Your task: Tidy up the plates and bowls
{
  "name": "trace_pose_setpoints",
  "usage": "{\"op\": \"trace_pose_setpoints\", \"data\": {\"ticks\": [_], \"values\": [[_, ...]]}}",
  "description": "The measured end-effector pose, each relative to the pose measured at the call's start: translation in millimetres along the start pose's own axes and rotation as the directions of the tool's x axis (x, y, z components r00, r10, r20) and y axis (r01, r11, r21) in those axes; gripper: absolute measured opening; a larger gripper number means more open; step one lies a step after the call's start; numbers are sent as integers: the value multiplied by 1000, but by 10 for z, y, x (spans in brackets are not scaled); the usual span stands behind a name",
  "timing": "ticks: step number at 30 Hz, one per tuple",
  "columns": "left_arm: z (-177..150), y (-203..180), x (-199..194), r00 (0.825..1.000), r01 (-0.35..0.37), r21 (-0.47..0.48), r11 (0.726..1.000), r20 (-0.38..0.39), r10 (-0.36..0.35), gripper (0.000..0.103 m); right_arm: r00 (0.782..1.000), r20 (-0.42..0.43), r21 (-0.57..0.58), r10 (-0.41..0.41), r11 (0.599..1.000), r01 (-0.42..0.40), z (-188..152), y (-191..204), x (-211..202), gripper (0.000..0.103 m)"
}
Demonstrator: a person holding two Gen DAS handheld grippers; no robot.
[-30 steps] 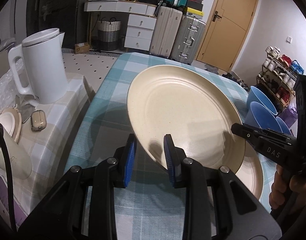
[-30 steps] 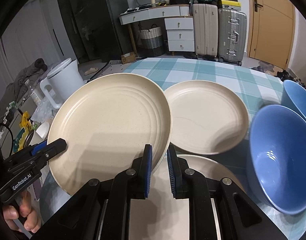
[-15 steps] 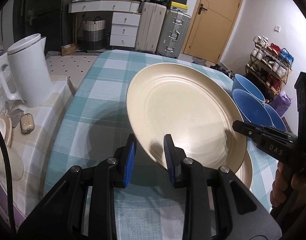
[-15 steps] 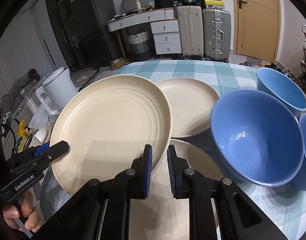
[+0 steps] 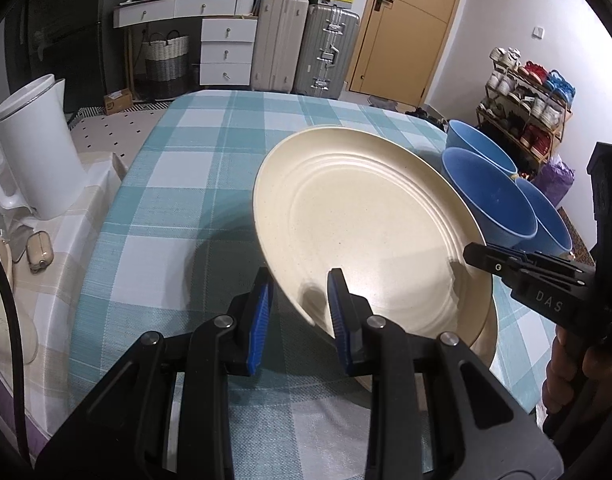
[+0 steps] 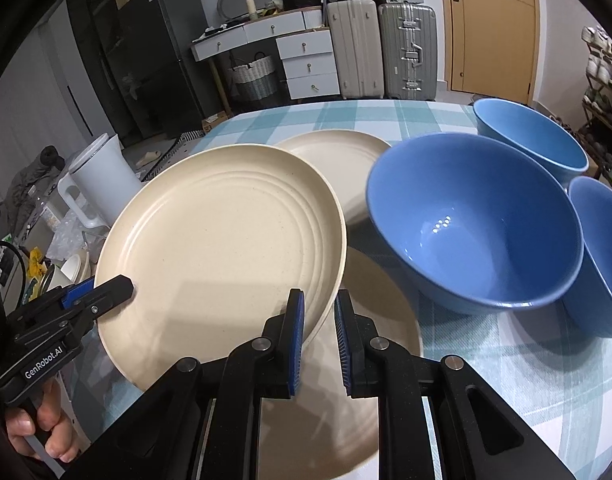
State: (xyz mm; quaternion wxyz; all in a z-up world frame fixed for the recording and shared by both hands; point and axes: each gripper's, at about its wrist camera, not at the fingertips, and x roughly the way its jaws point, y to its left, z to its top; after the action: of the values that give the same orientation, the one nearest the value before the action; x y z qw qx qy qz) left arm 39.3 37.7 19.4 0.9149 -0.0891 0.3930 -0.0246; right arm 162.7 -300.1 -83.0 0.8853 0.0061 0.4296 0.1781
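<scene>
Holding one cream plate (image 5: pixel 370 224) between them, both tongs grip its rim from opposite sides. The left tongs (image 5: pixel 300 308) point steeply down at the desk (image 5: pixel 194 184), their blue pads closed on the plate's near edge, one pad above the rim and one below. In the left wrist view the right tongs (image 5: pixel 472 254) reach in from 3 o'clock, clamped on the far side of the rim, with a hand (image 5: pixel 566 372) wrapped round their handle at 4 o'clock. In the right wrist view the right tongs (image 6: pixel 320 332) also angle downward, their pads nearly together on the thin rim at the plate's 5 o'clock edge, while the left tongs come in at 8 o'clock with fingers (image 6: pixel 46 436) curled on the handle.

The held plate is round, pale cream with faint speckles and raised concentric rings near the edge. It is tilted and lifted clear of the desk, casting a shadow on the teal and white checked cloth. Directly beneath it lies a second cream plate (image 6: pixel 386 312), flat on the desk. A third cream plate (image 6: pixel 338 160) lies beyond, at 12 o'clock. Three blue bowls stand at 2 to 3 o'clock: a large bowl (image 6: pixel 474 224) nearest, a far bowl (image 6: pixel 530 136) behind it, and an edge bowl (image 6: pixel 602 256) partly cut off. A white kettle (image 5: pixel 34 148) stands on a side surface at 9 o'clock.
</scene>
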Motion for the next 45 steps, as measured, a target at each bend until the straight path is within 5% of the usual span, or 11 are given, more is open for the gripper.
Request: {"op": "trace_pose_setpoints", "data": {"ticks": [45], "values": [[-242,-413,347,991,-1,195,981,-134,28,25,993,-69,22,-99,995,101,-423,-203,-135,17]]}}
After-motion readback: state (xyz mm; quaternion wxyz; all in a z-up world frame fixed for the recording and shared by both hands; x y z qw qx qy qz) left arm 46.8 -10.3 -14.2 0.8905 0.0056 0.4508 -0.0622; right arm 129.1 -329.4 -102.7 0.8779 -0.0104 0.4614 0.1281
